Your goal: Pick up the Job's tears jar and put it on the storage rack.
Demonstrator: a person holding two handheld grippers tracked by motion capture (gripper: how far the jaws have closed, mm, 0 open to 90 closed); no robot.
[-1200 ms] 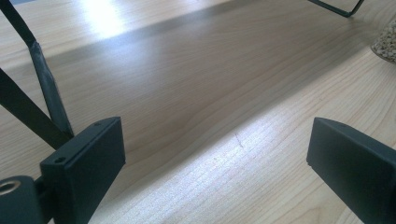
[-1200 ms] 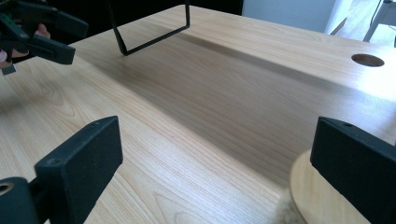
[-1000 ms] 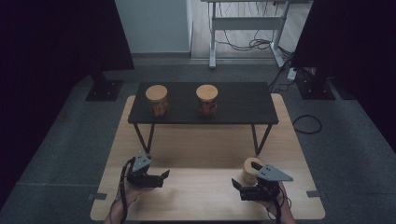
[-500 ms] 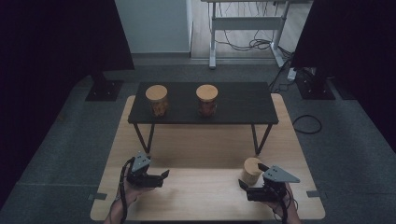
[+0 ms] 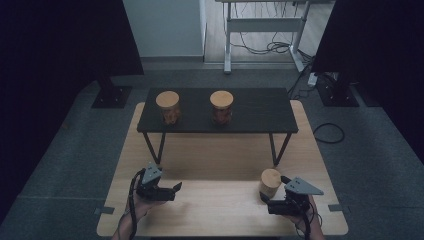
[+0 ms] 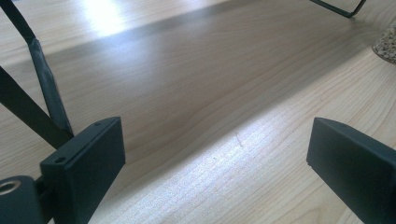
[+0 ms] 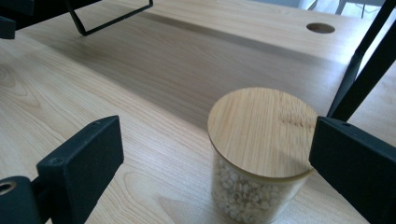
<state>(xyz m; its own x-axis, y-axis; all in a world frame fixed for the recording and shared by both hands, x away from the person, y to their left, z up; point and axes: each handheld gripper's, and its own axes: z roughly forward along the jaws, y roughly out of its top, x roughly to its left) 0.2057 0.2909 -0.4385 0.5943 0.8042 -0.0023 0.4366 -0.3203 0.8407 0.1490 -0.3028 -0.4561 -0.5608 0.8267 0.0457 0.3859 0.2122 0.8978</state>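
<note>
A glass jar [image 7: 254, 154] of pale grains with a round wooden lid stands on the wooden table [image 5: 220, 160] at the near right; it is the jar [image 5: 270, 183] in the high view. My right gripper [image 7: 215, 140] is open, its jaws wide on either side of the jar's near face without touching it; in the high view the right gripper [image 5: 273, 196] sits just behind the jar. My left gripper [image 5: 175, 191] rests at the near left, and the left gripper [image 6: 215, 144] is open over bare wood. Two more wooden-lidded jars [image 5: 167, 106] [image 5: 221, 106] stand on the black shelf [image 5: 260, 112].
The black shelf's thin metal legs [image 5: 153, 147] [image 5: 278, 147] stand on the table between the grippers and the far side. A round cable hole [image 7: 320, 28] lies beyond the jar. Black stands and cables [image 5: 330, 132] are on the grey floor around the table.
My right gripper has drawn back a little to the right and toward the table's near edge, away from the jar. The jar and my left gripper have stayed put.
</note>
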